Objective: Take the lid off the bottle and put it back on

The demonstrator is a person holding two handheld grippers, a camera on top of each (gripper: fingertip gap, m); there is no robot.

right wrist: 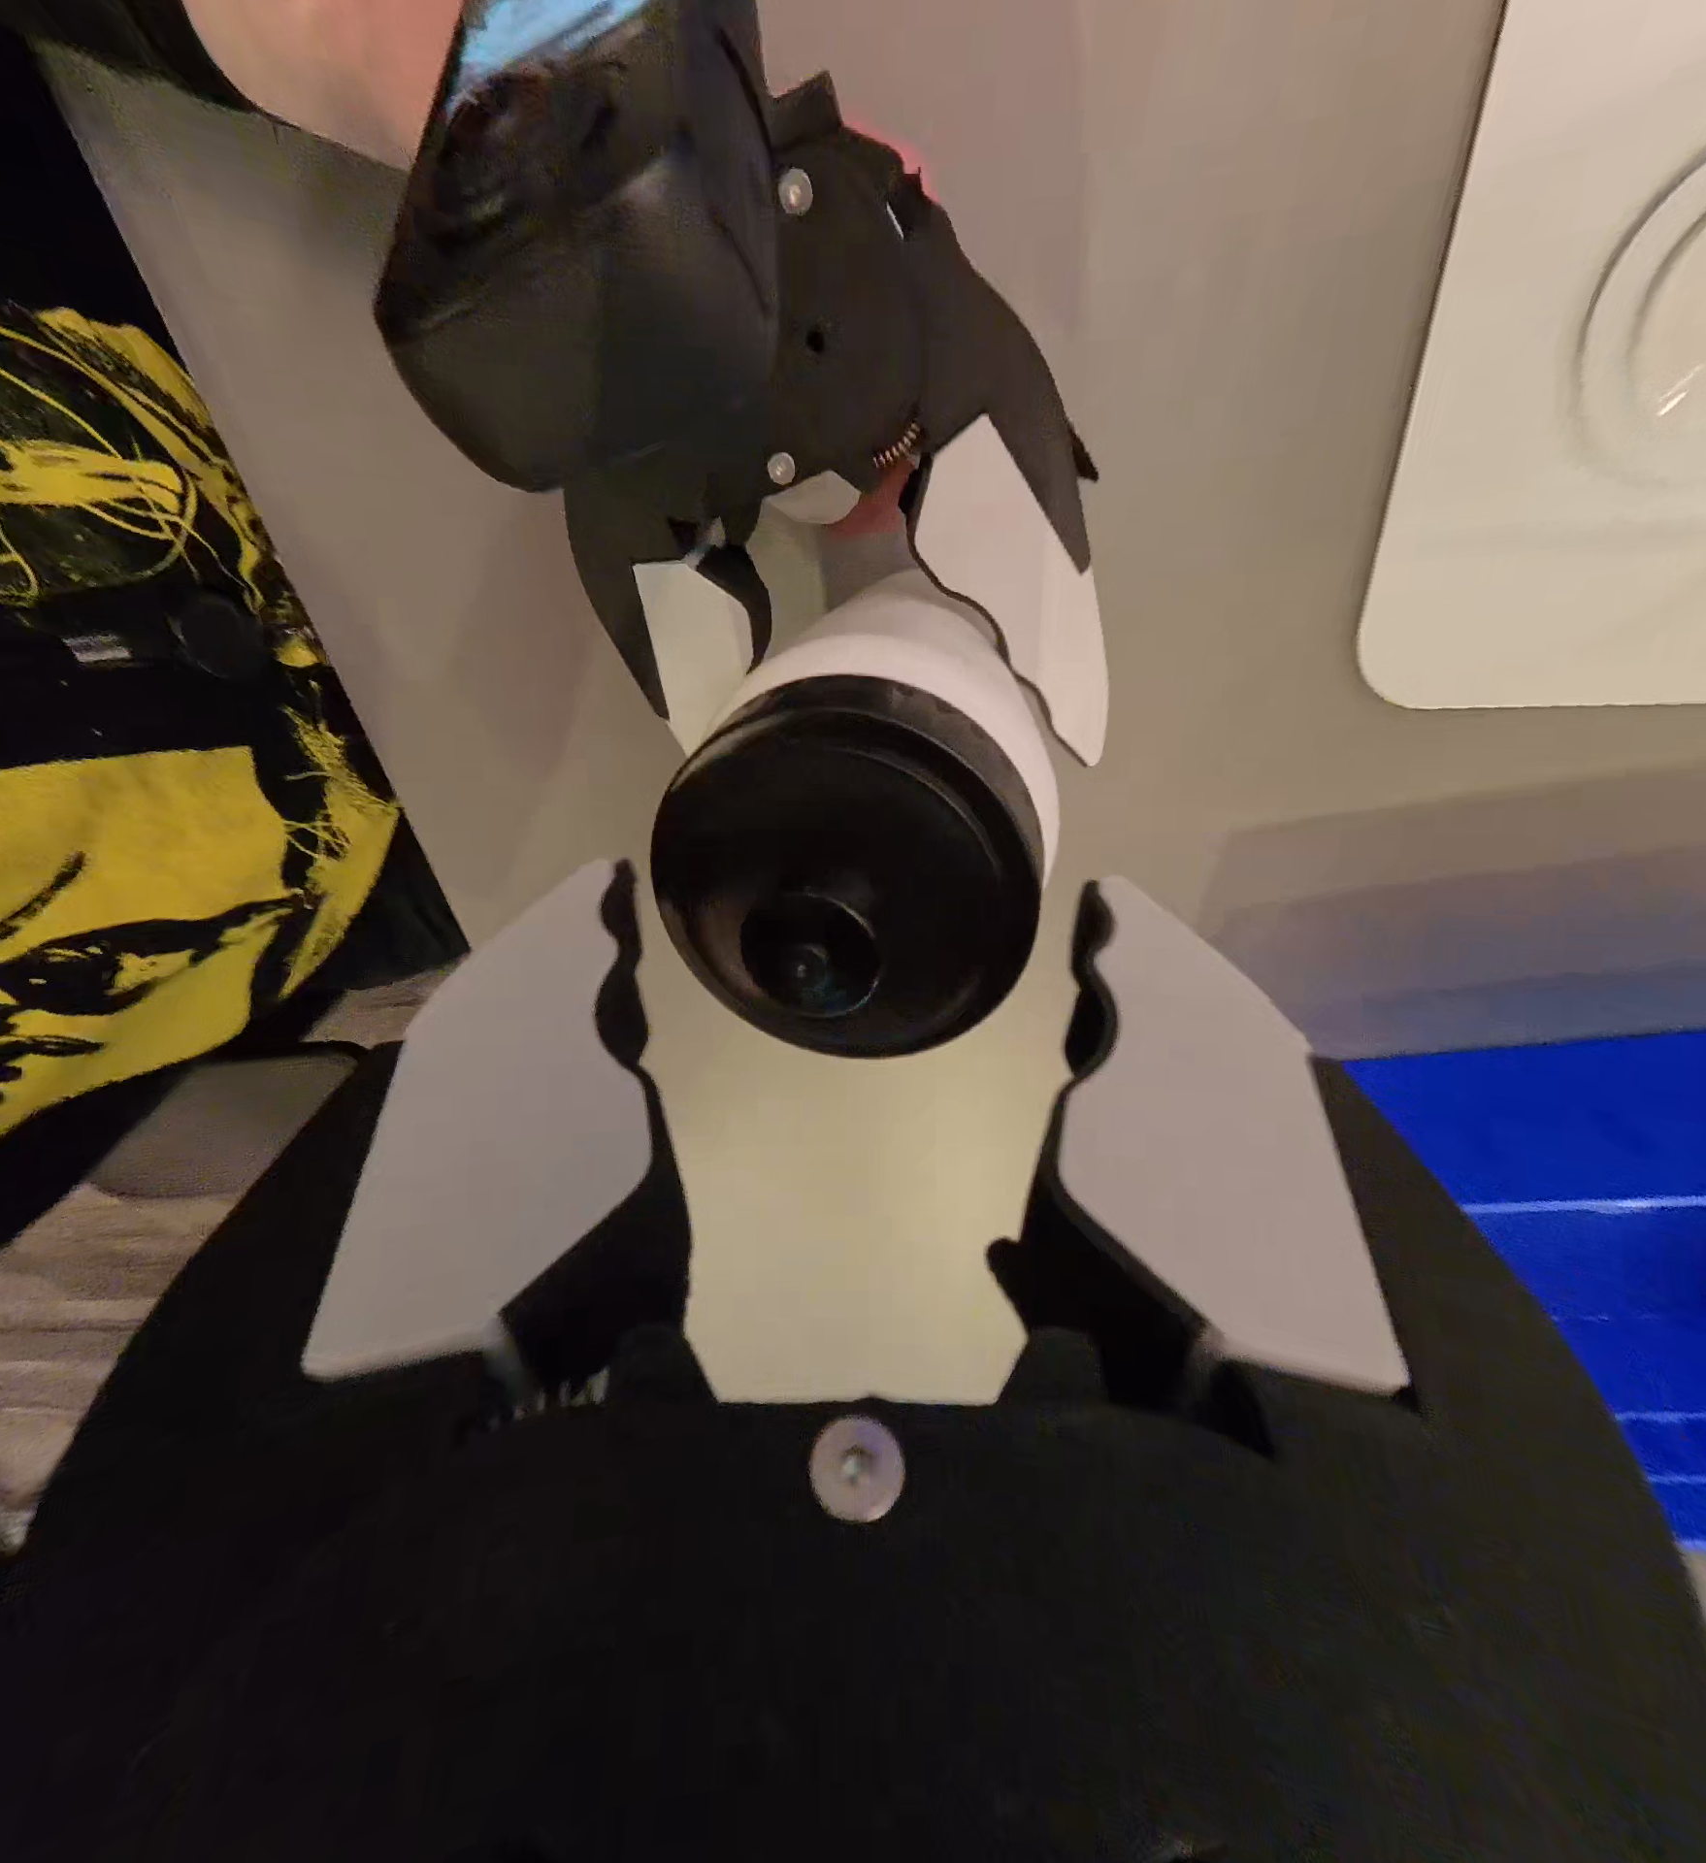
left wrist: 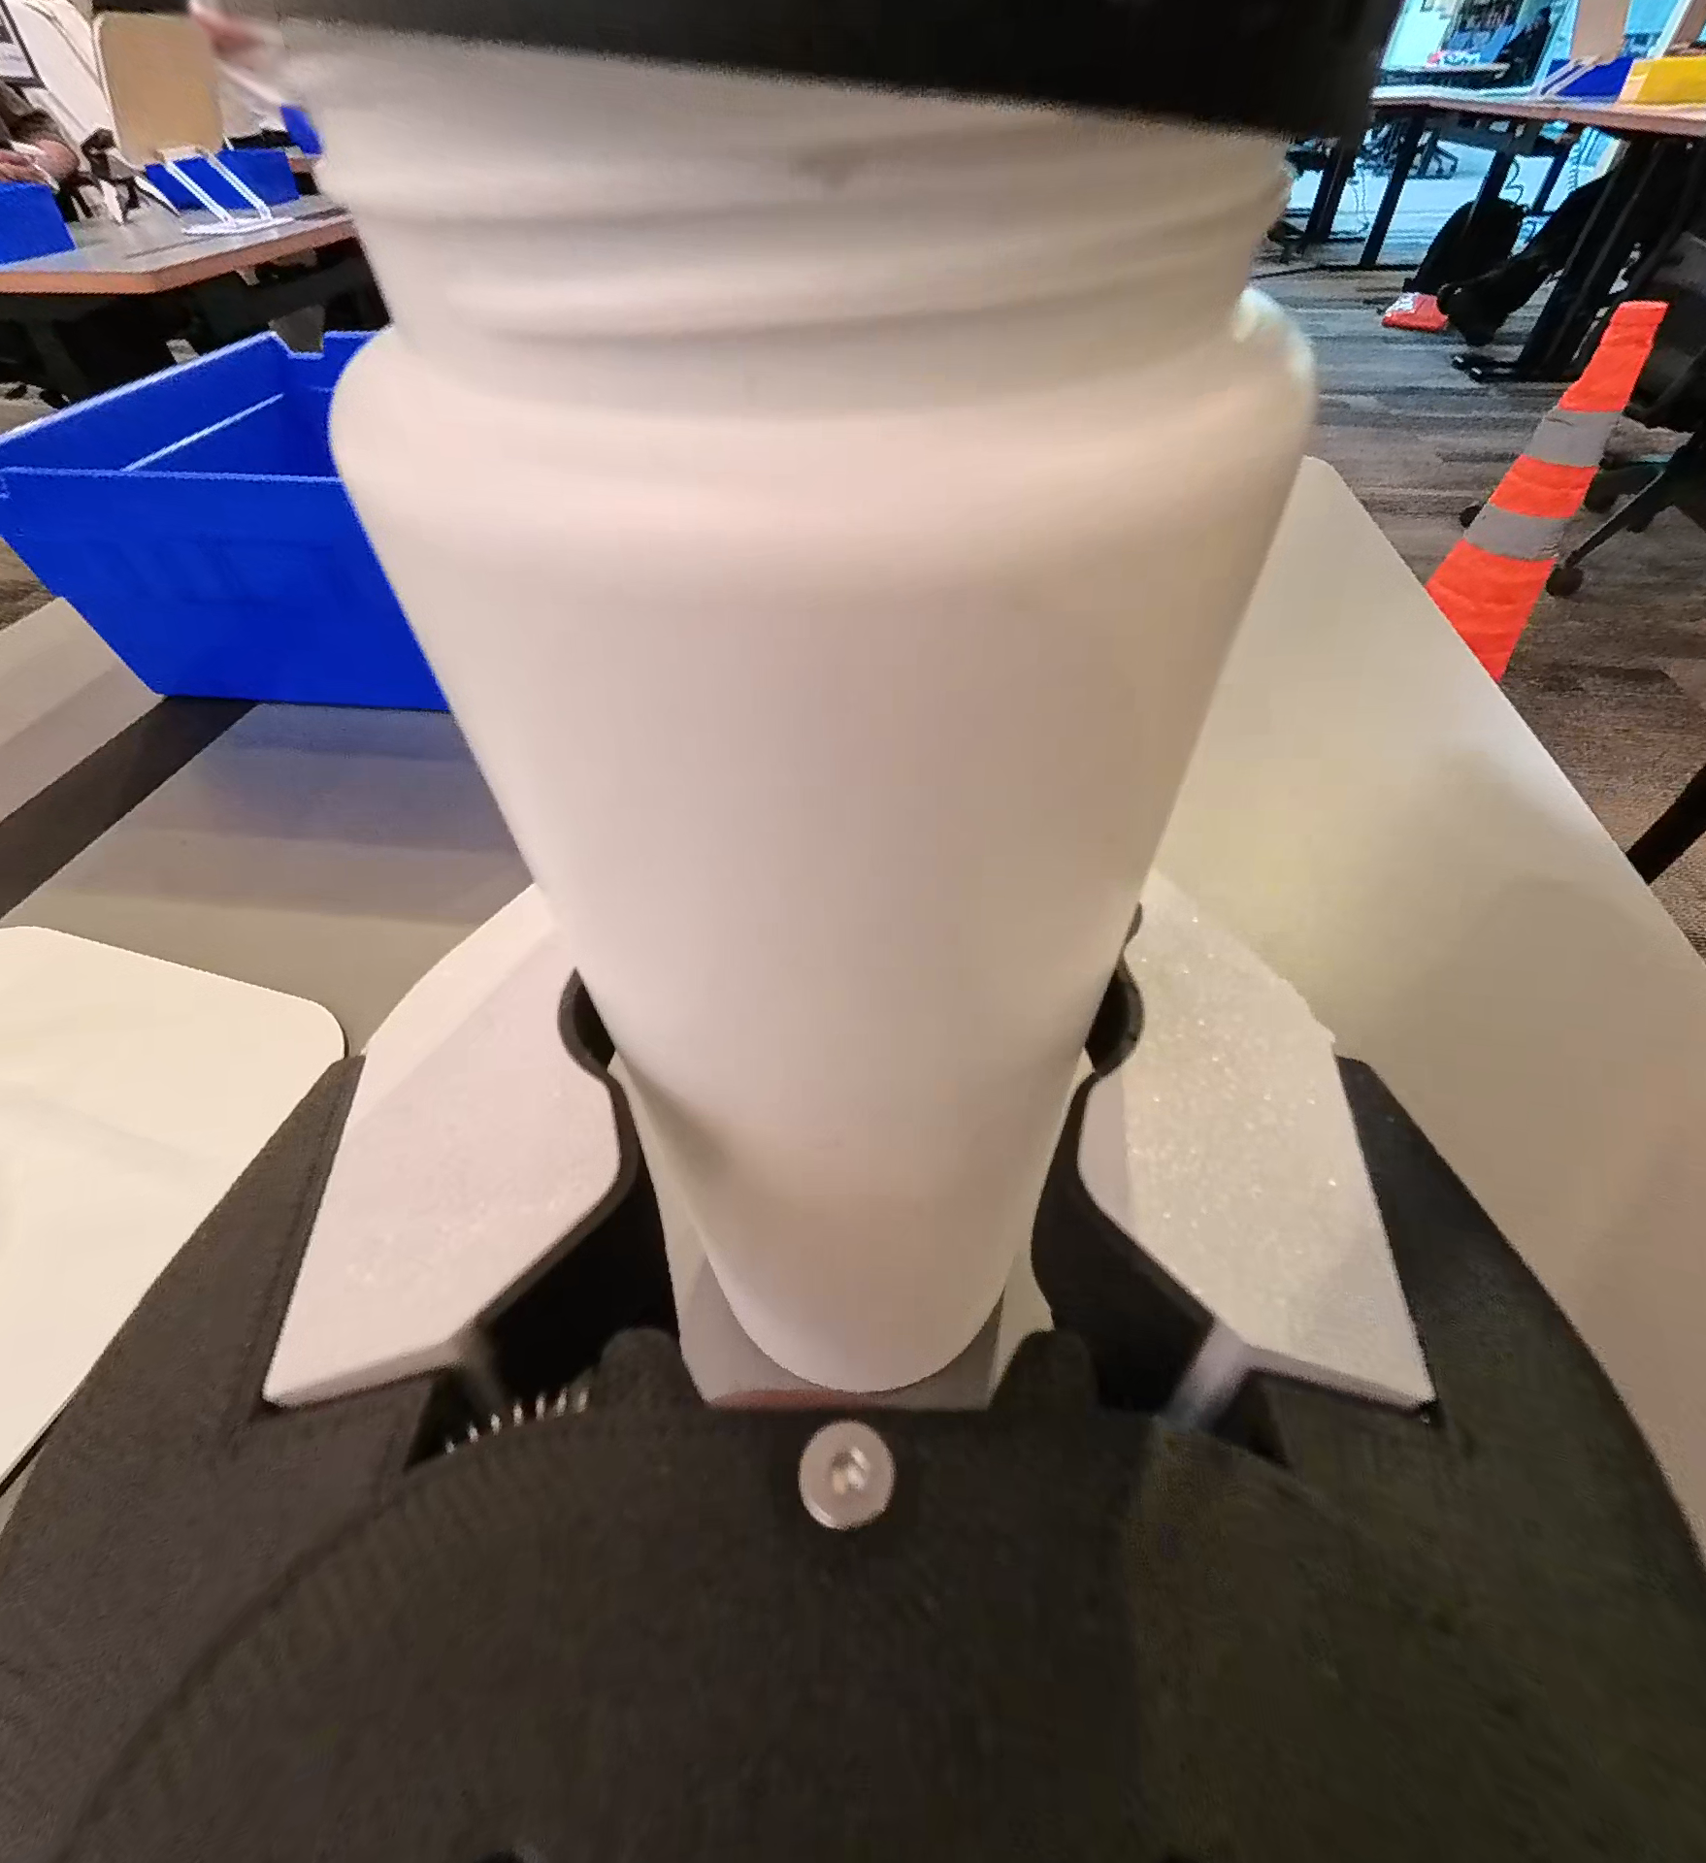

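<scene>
Left gripper (left wrist: 849, 1008): clamped round the lower body of the white bottle (left wrist: 829, 706), held off the table (left wrist: 1434, 806), neck pointing away. Black lid (right wrist: 844, 877): on the neck, threads below it bare, so probably only partly screwed. Right gripper (right wrist: 854, 968): spread wide, lid just ahead between the fingertips, not touching. Risks: closing off-centre and tipping the lid; twisting hard enough to spin the bottle in the left grip. Lid top cropped and blurred in the left wrist view; seating unclear.
</scene>
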